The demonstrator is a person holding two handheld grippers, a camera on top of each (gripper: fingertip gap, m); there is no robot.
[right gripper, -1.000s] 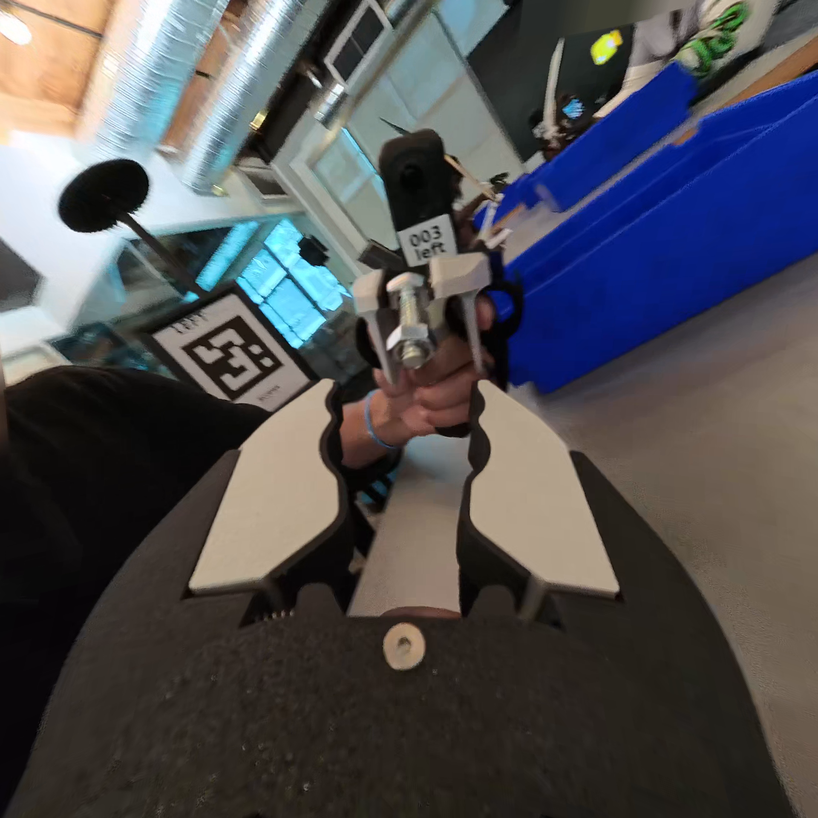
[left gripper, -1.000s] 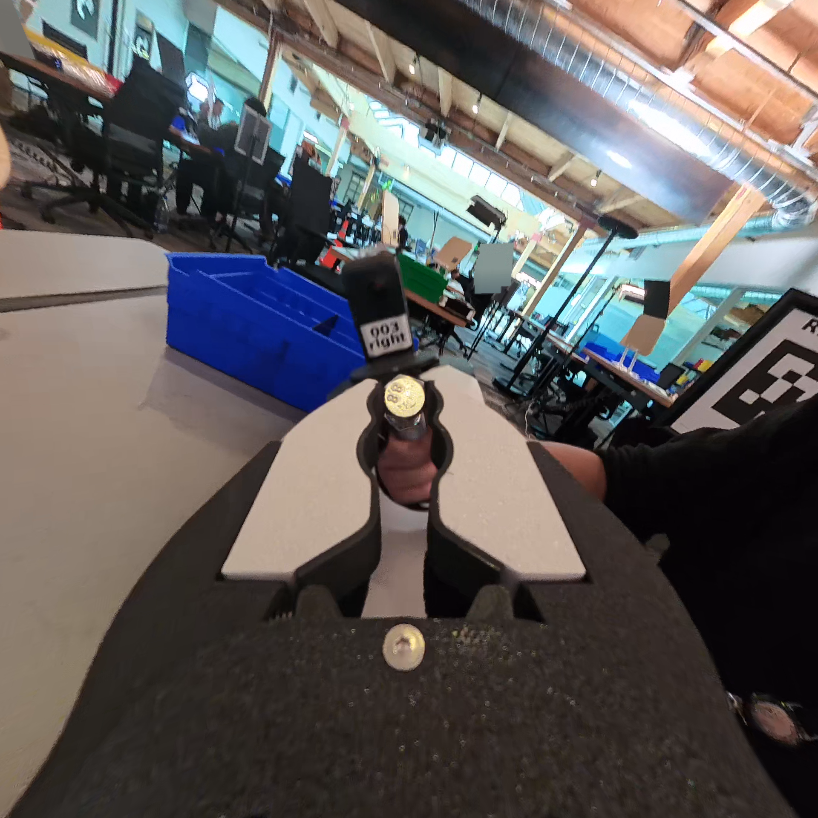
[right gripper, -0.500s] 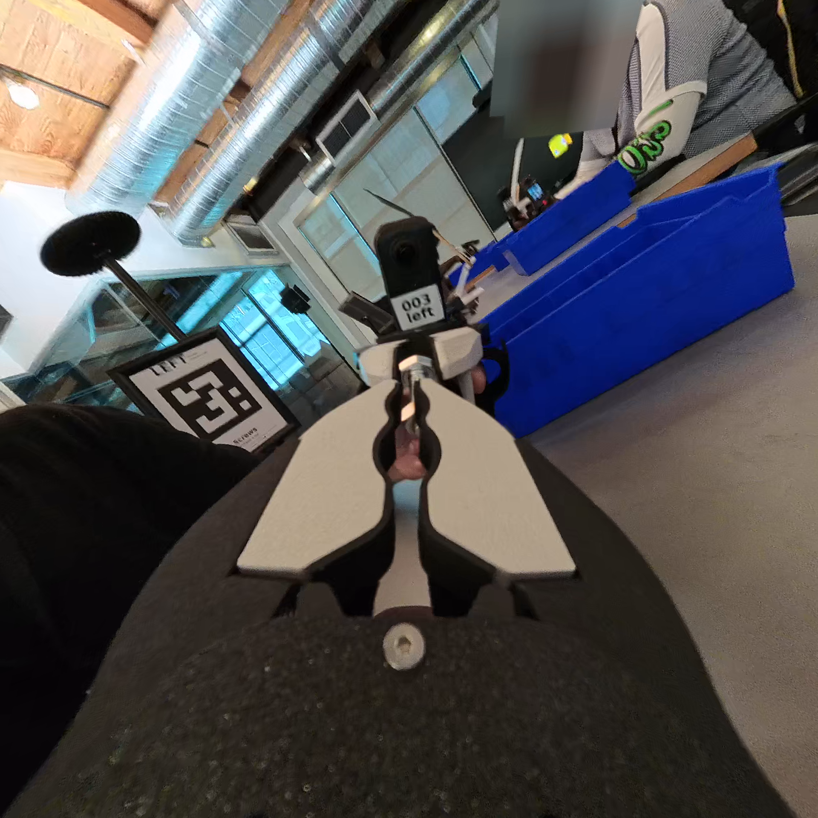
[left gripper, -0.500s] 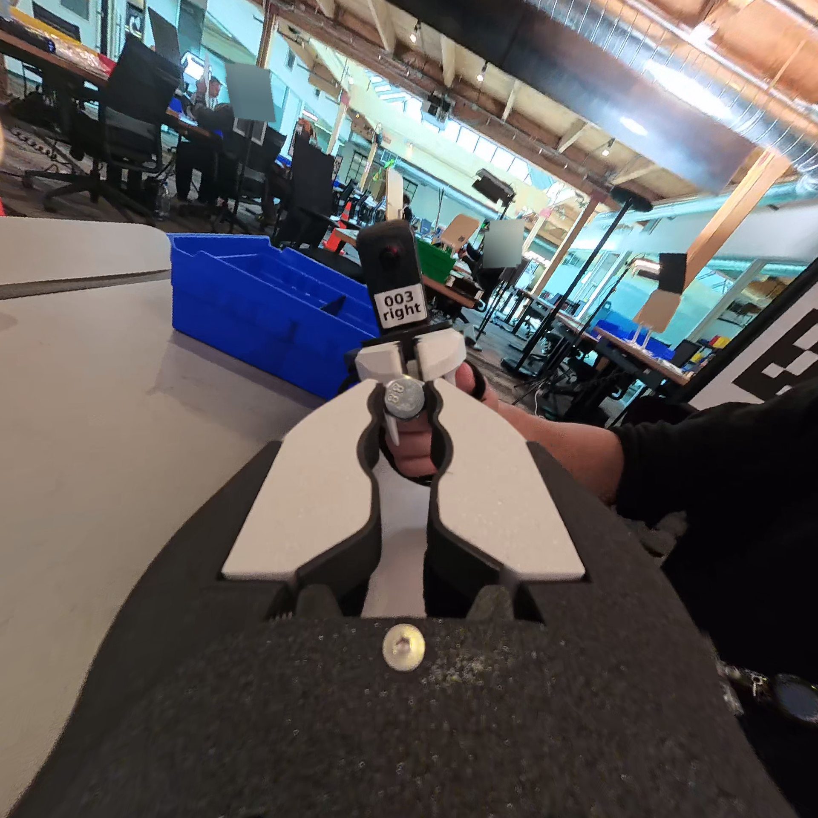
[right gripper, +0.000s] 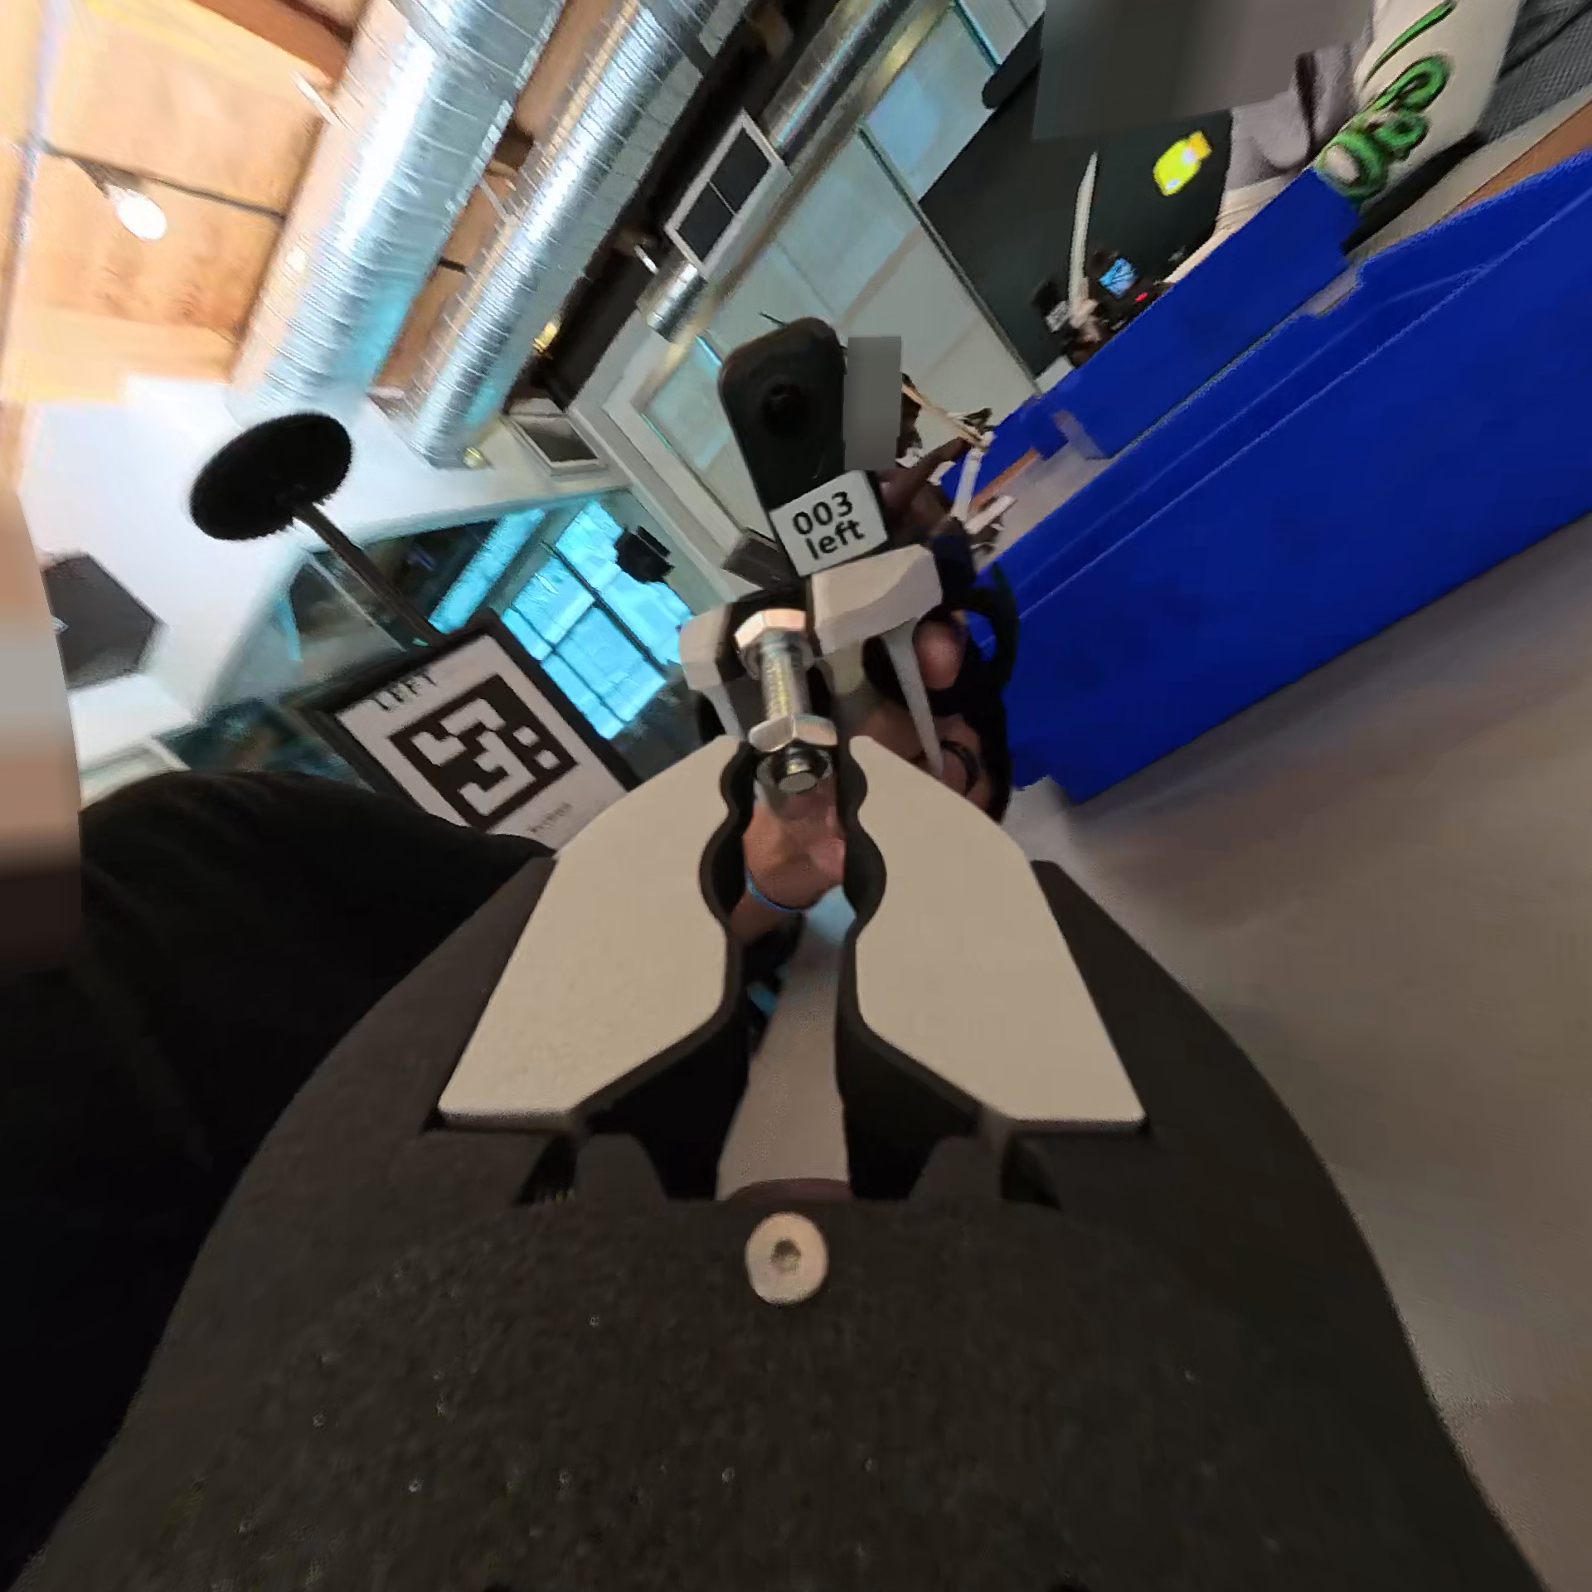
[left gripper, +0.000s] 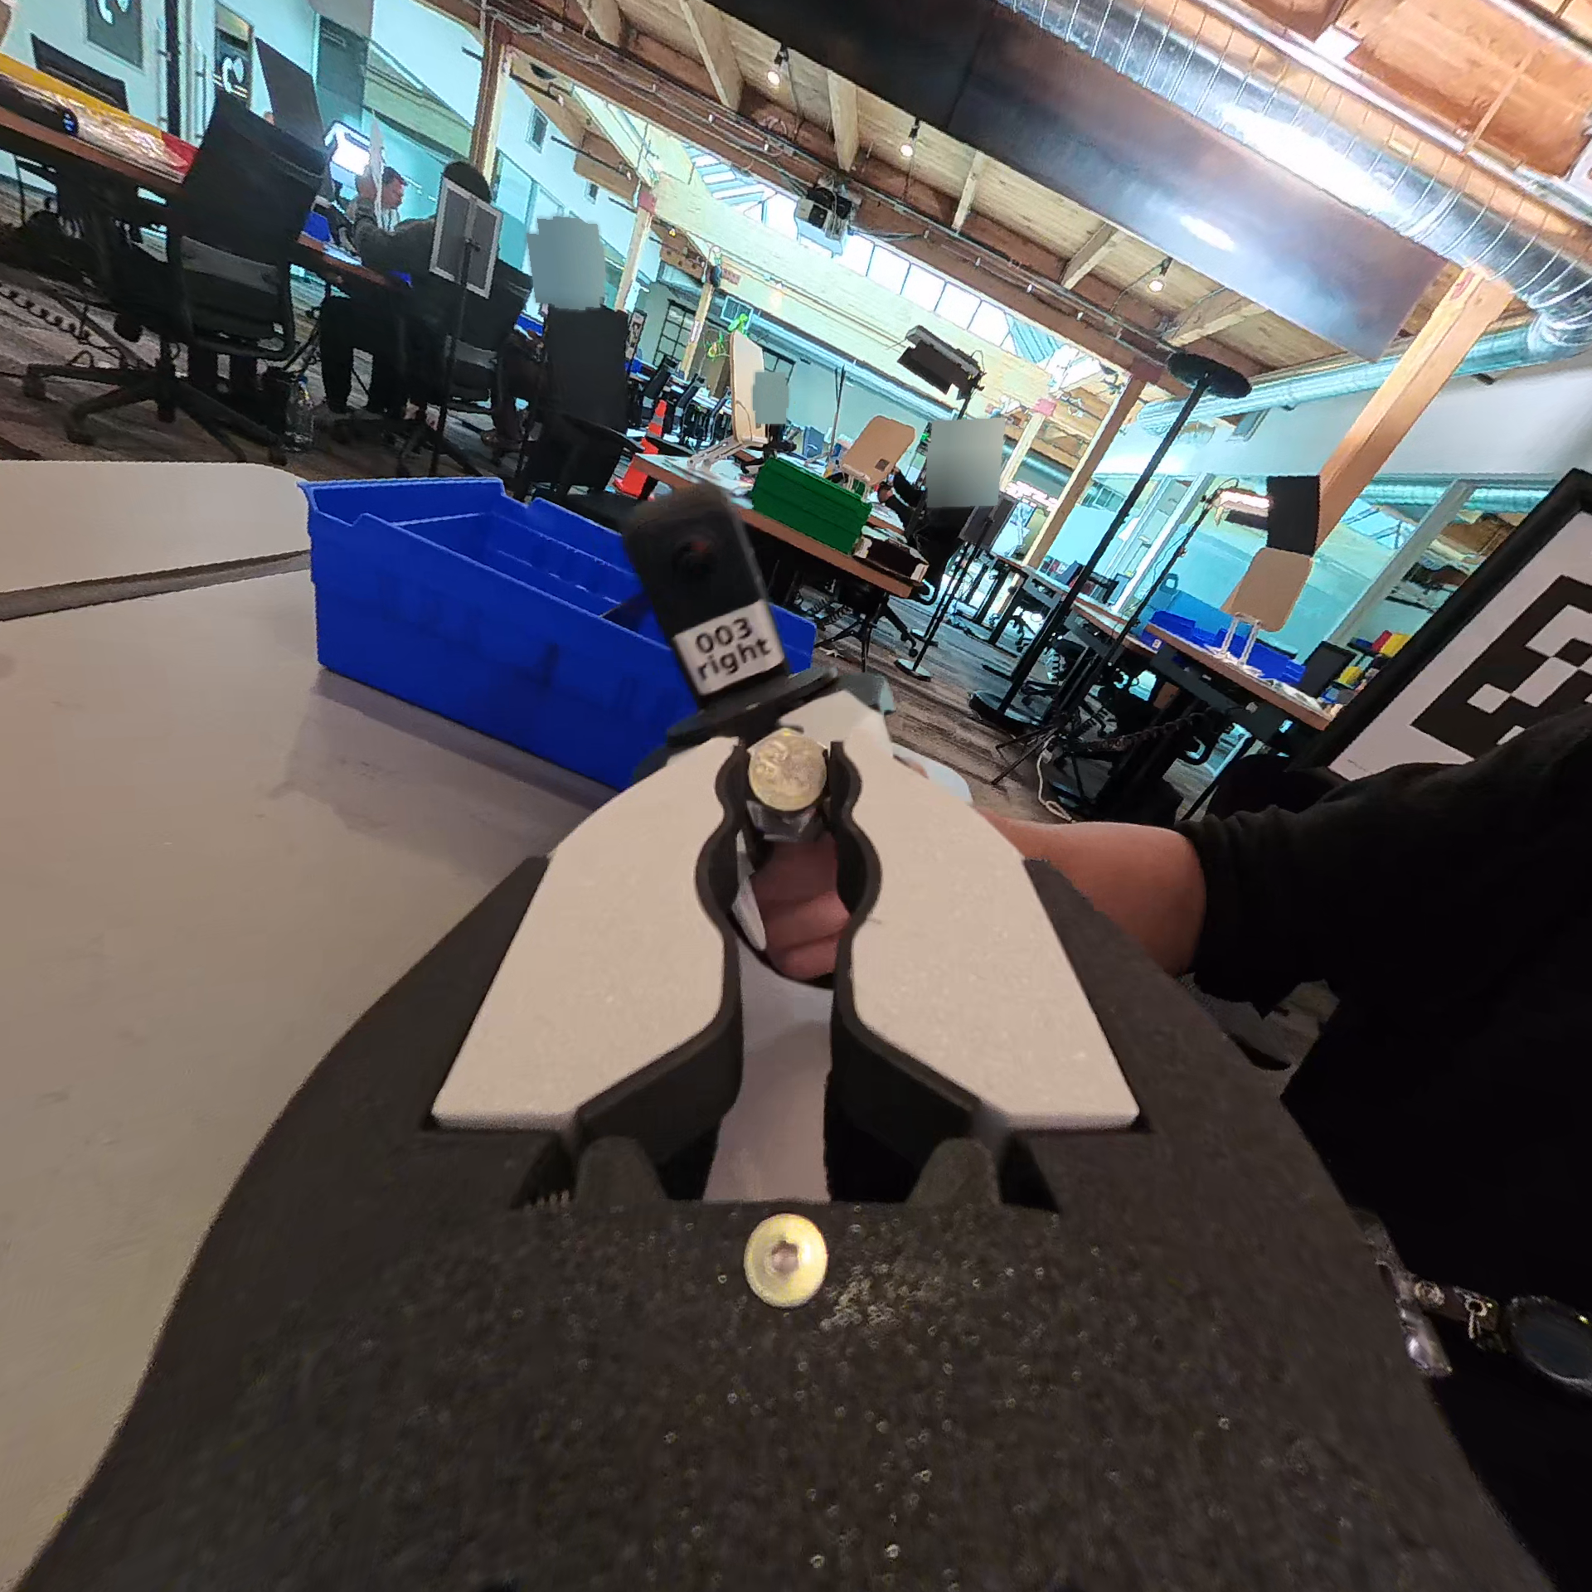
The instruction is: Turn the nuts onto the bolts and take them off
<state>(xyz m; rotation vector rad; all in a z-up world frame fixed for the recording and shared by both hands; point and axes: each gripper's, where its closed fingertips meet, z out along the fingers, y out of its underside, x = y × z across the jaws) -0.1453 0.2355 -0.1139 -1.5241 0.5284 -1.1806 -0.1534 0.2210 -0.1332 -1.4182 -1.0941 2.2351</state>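
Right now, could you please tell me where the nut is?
In the right wrist view the nut sits on the bolt near its free end, at the tips of the right tongs; the left tongs hold the bolt's head.

Left tool (left gripper: 788, 780): pale grey finger plates on speckled black foam body; right tool (right gripper: 797, 775) same. Bolt (right gripper: 780, 680) and nut (right gripper: 791, 732) shiny silver; bolt head (left gripper: 786, 769) brassy silver. Bins (left gripper: 482, 594) bright blue. Desk (left gripper: 172, 818) plain light grey. Sign (right gripper: 482, 745) white with black square pattern. Sleeve (left gripper: 1396, 904) black.
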